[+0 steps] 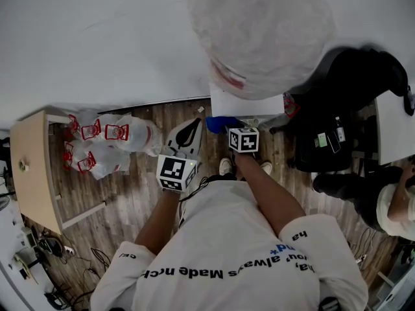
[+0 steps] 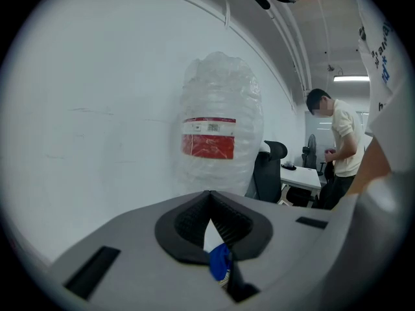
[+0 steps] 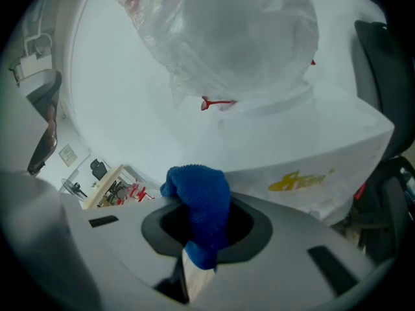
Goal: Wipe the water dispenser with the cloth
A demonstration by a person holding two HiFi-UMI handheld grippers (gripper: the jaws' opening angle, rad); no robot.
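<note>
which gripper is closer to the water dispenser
Right. The right gripper, jaws shut on the blue cloth, is right at the water dispenser; the left gripper is off to its left, apart from it.

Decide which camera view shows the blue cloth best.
The right gripper view: the blue cloth sits large, clamped in the right hand-held gripper. The head view shows a small patch; the left gripper view, a sliver.

Bottle (image 1: 259, 31) atop water dispenser (image 1: 243, 105); chair (image 1: 343, 96) right, bags (image 1: 113, 141) left
</note>
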